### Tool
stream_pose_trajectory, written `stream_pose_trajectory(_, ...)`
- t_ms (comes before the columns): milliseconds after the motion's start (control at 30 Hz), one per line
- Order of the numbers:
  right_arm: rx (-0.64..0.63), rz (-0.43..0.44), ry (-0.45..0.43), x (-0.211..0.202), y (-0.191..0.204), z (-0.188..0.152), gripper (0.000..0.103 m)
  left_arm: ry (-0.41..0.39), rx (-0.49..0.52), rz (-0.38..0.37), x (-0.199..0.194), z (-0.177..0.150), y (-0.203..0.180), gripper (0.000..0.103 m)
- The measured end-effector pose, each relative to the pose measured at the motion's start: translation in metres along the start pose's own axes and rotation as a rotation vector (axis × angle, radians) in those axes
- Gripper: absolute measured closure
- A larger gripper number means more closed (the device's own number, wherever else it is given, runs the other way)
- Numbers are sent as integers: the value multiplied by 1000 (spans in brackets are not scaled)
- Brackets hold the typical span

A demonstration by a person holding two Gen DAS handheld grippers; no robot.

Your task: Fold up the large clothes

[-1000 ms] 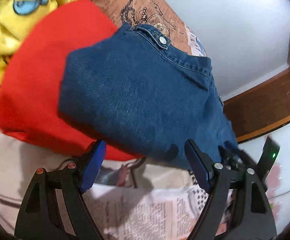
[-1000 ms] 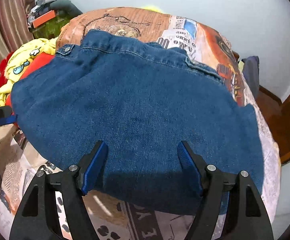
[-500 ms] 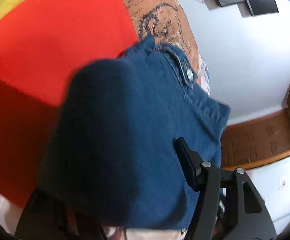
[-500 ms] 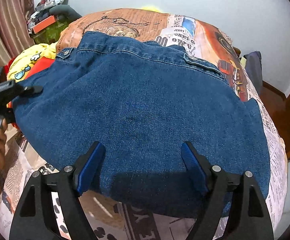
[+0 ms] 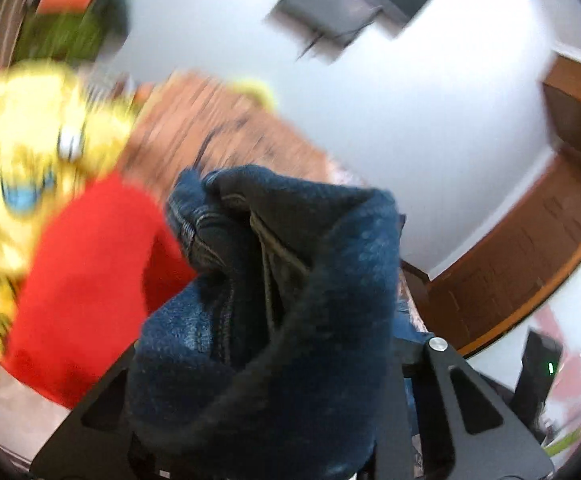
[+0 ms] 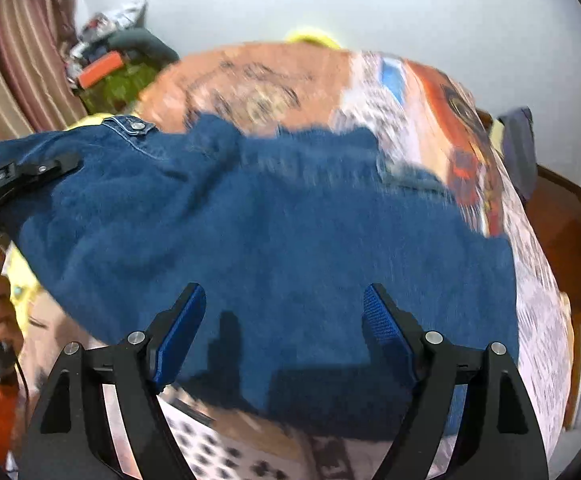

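Wall-mounted screen only behind left wrist's bunched denim.

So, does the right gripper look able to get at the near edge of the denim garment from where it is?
Probably yes. The right gripper hangs open just above the denim garment, whose near edge lies uncovered between its fingers. The left gripper, shut on the garment's far-left edge, is well clear.

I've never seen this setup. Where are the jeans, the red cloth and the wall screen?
jeans point(image 6: 274, 240): right wrist view, middle of the fabric.
red cloth point(image 5: 86, 280): left wrist view, its centre.
wall screen point(image 5: 354, 4): left wrist view, dark panel.
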State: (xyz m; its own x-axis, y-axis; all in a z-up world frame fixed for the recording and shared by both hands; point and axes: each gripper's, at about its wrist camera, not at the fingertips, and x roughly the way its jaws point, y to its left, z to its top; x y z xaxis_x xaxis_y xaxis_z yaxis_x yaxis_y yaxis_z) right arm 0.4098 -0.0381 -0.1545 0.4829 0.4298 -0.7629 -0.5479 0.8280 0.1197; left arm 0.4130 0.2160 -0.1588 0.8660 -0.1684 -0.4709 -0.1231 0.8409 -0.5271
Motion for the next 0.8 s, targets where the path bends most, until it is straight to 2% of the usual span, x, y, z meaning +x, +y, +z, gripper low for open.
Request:
stream_pose_trajectory(67,-27,24,-10,3,17,8,24,-50,63,-14,-21,5,-19,77)
stream_pose_trajectory(167,-78,38,23,23,39,10,24,-82,95,-6,-34,10,-30,77)
stream_pose_trajectory(267,-96,80,98,55,57,1,24,-65,67,14,-34,8,-23,78)
stream_pose_trajectory(367,-53,136,204,89,60,-8,23,-3,24,79,-18,2,-2,78)
stream_pose_trajectory(467,-94,116,198,96,67,-13,17,21,-29,117,-7,-3,17,78)
stream_pose_trajectory(600,-101,134,196,89,61,-11,19,23,-74,102,-8,-1,22,78)
stream_pose_trajectory(733,-12,130,151,67,28,-10,19,4,-3,98,-2,4,-9,78)
stream_pose_trajectory(800,23,114,128,54,11,-15,19,-3,50,76,5,6,-36,78)
